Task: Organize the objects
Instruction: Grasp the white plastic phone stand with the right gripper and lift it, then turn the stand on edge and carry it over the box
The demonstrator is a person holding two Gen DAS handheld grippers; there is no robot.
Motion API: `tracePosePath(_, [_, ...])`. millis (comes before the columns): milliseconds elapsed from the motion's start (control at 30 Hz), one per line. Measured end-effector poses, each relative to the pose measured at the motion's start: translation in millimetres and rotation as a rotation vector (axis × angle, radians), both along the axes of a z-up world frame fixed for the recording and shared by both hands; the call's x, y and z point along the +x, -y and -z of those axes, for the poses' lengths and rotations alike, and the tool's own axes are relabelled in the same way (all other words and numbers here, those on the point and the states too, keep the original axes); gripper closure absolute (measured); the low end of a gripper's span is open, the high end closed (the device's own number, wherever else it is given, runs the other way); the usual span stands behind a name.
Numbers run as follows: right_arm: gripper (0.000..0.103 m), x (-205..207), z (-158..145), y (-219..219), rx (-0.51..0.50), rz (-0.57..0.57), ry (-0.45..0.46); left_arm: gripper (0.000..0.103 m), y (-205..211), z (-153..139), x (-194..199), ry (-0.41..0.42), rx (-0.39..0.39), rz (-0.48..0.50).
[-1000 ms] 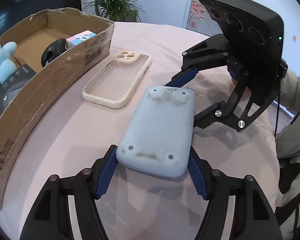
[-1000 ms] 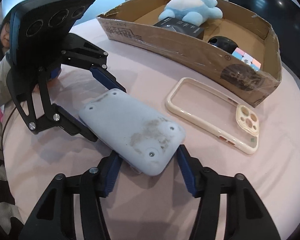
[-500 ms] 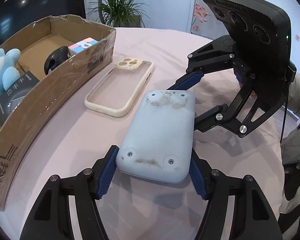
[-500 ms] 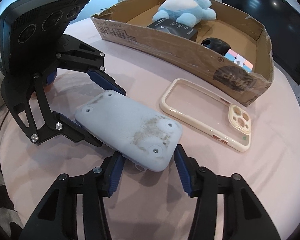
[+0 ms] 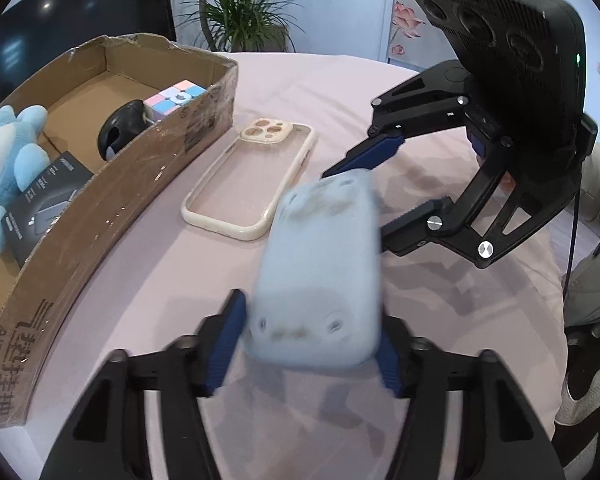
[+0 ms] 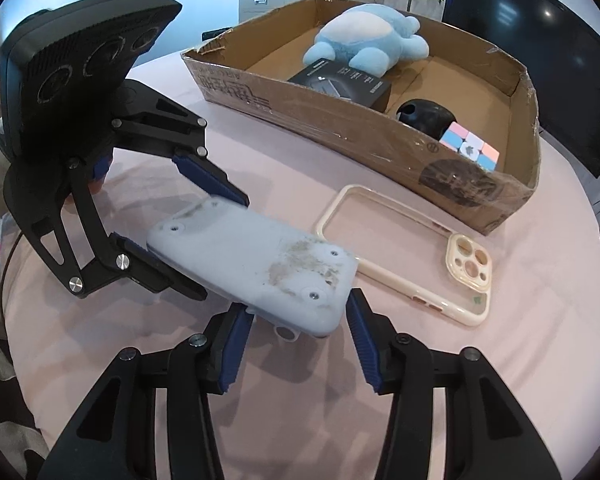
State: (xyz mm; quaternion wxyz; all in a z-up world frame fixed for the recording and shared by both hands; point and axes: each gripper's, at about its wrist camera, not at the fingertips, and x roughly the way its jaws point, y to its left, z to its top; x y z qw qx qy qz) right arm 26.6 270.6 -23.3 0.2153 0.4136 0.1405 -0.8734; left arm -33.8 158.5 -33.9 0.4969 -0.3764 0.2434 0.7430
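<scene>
The pale phone-shaped block (image 5: 320, 272) looks smeared and fuzzy between the left gripper (image 5: 312, 344) jaws, so I cannot tell if they touch it. The cardboard box (image 5: 112, 208), left of those jaws, is cut off at the edge. Its print is too small to read.

Pale blue-grey slab (image 6: 256, 264) with brownish smudges near one end; cream phone case (image 6: 410, 264) with a clear back. Brown cardboard box (image 6: 340, 120) holds a light blue and white plush (image 6: 368, 38), black carton (image 6: 342, 84), pastel pink, blue and white cube (image 6: 470, 146). Tabletop (image 6: 500, 360) pale pink throughout.
</scene>
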Motion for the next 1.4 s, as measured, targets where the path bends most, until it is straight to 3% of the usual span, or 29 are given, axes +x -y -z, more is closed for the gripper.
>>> tracePosePath(233, [0.058,-10.0,10.5,7.4,0.048,-0.030,0.037,0.054,0.2,6.2,-2.5,0.003,-0.003,-0.006])
tracePosePath(333, [0.045,-12.7,12.0,11.3,0.076,-0.038,0.020,0.054,3.9,10.5,0.8,-0.014,0.006,-0.009])
tracePosePath(433, [0.045,-12.6,11.7,15.8,0.117,-0.064,-0.002,0.054,8.2,14.0,-1.2,0.002,0.023,-0.004])
tracePosePath(567, [0.045,-11.3,7.4,18.6,0.122,-0.085,-0.018,0.066,10.3,12.4,-4.9,0.019,0.022,0.018])
tracePosePath(700, [0.045,-16.3,8.9,22.8,0.147,-0.088,-0.031,0.066,11.3,11.7,-10.2,0.029,0.024,0.019])
tracePosePath(800, [0.046,-21.8,9.2,15.2,0.109,-0.083,-0.011,0.066,14.8,12.2,-10.4,0.023,0.043,0.002])
tracePosePath(867, [0.055,-24.6,8.3,7.3,0.072,-0.077,0.002,0.067,20.2,11.6,-13.6,0.037,0.072,-0.014])
tracePosePath(1100, [0.069,-29.0,1.2,3.6,-0.004,-0.104,0.014,0.072,50.7,-0.3,-43.9,0.157,0.221,-0.090])
tracePosePath(1400, [0.067,-52.0,-17.0,-1.7,-0.156,0.019,-0.015,0.073,51.0,-6.3,-42.0,0.089,0.209,-0.100])
